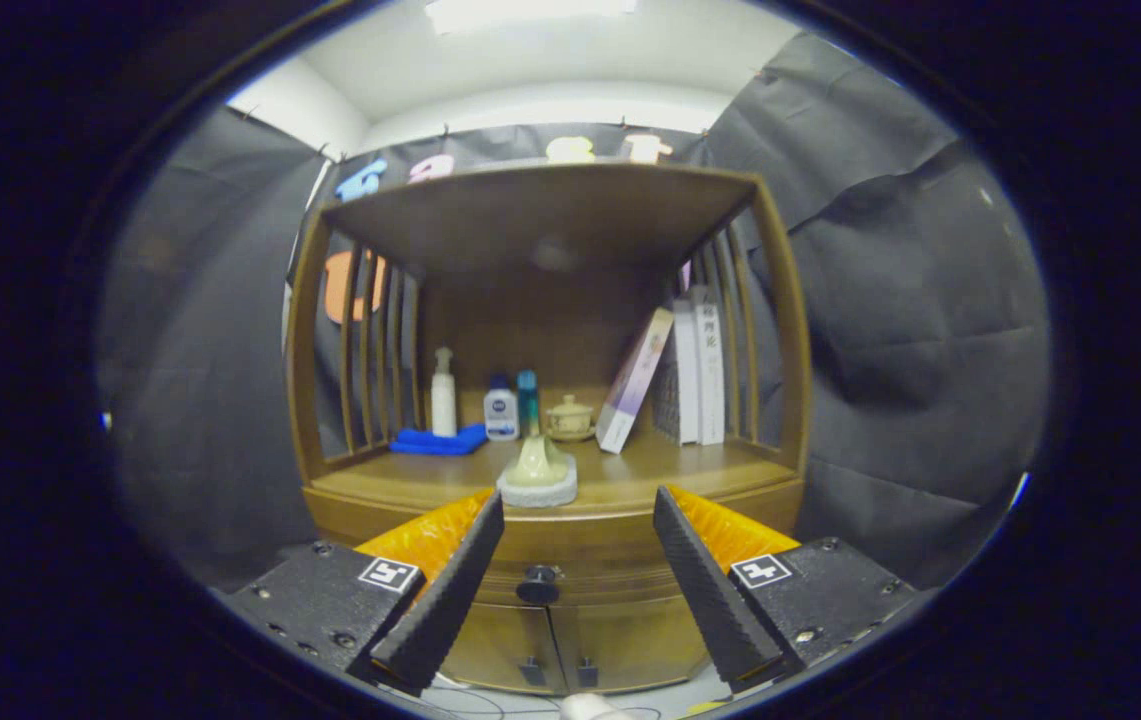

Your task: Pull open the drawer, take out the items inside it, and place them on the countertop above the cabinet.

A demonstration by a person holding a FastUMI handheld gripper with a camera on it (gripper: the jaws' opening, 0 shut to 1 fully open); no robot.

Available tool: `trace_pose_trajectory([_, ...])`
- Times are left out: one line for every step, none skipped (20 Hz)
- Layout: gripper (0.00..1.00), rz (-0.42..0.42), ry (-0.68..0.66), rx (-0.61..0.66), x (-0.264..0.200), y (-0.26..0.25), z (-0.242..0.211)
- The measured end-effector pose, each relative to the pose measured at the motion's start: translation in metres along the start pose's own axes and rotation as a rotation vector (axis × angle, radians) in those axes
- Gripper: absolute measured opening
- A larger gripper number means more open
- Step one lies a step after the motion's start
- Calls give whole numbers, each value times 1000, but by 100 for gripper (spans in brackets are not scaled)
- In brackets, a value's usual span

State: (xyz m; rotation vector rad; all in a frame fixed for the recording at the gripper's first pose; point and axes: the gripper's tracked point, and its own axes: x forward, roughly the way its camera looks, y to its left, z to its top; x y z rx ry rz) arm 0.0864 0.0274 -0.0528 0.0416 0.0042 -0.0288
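Observation:
A wooden cabinet (550, 300) stands straight ahead of me. Its drawer (580, 565) sits shut under the countertop (650, 480), with a dark round knob (538, 584) on its front. My gripper (578, 520) is open, its two fingers spread wide with nothing between them. The knob lies between the fingers and a little beyond their tips. What is inside the drawer is hidden.
On the countertop: a pale lidded dish (538, 474) near the front edge, a blue cloth (438, 440), a pump bottle (443, 392), two small bottles (502, 408), a small pot (570, 418), and several books (690, 370) leaning at the right. Two small doors (560, 650) sit below the drawer.

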Motion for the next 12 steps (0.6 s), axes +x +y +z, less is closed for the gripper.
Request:
trace_pose_trajectory([98,7,-7,-12,-16,-2,8])
trace_pose_trajectory([98,13,-4,-33,-30,-3,14])
trace_pose_trajectory([98,18,1,-55,-44,-5,20])
trace_pose_trajectory([99,22,2,-72,-55,-5,25])
trace_pose_trajectory([99,23,0,-81,-67,-7,31])
trace_pose_trajectory([99,28,-9,-79,-79,-8,38])
trace_pose_trajectory([99,36,-17,-64,-90,-8,44])
trace_pose_trajectory([99,44,-22,-46,-99,-9,49])
trace_pose_trajectory([99,48,-22,-22,-107,-11,53])
trace_pose_trajectory([99,43,-30,-10,-113,-15,58])
trace_pose_trajectory([99,41,-47,-7,-118,-19,66])
trace_pose_trajectory([99,40,-56,-10,-124,-22,70])
